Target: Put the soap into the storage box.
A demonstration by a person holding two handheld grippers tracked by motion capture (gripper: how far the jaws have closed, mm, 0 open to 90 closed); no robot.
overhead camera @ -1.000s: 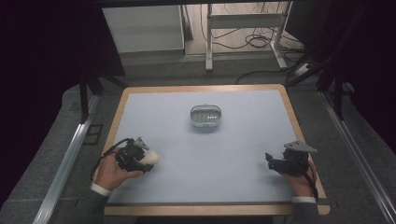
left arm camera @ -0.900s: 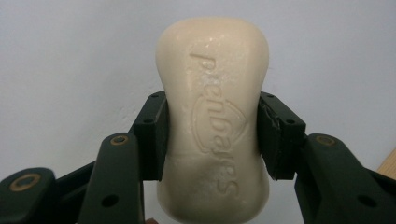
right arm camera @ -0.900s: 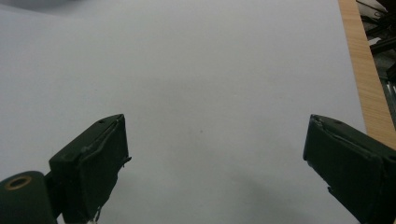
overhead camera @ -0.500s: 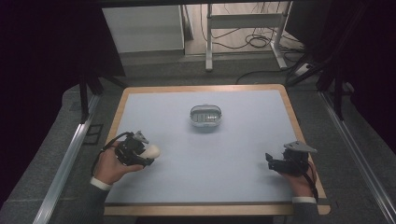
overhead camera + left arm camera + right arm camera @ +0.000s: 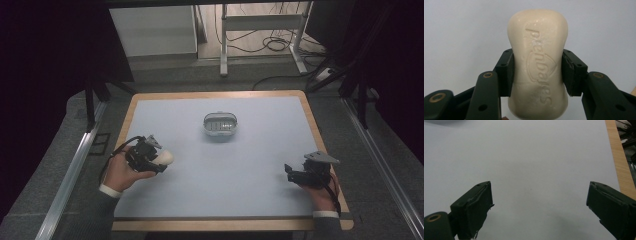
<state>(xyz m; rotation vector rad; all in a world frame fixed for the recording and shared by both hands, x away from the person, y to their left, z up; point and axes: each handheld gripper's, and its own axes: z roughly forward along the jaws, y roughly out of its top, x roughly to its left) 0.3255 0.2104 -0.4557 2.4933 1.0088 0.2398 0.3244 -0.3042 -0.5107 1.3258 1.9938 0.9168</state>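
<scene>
A person works at a pale blue table [image 5: 250, 165] with a tool in each hand. The left tool [image 5: 159, 159], at the near left, pinches a cream bar of soap [image 5: 538, 62] across its narrow waist. The bar looks rigid, light and probably slippery, so that waist seems the surest hold. The right tool [image 5: 290, 172], near right, is spread wide and empty. A small grey soap dish [image 5: 220, 125] sits mid-table toward the far side.

The left hand [image 5: 121, 172] reaches in from the bottom left, wrist in a dark sleeve with a white cuff, holding the left hand-held gripper [image 5: 156, 159] with its jaws clamped. The right hand [image 5: 324, 194] holds the right hand-held gripper [image 5: 289, 172], jaws spread wide apart, pointing left.
</scene>
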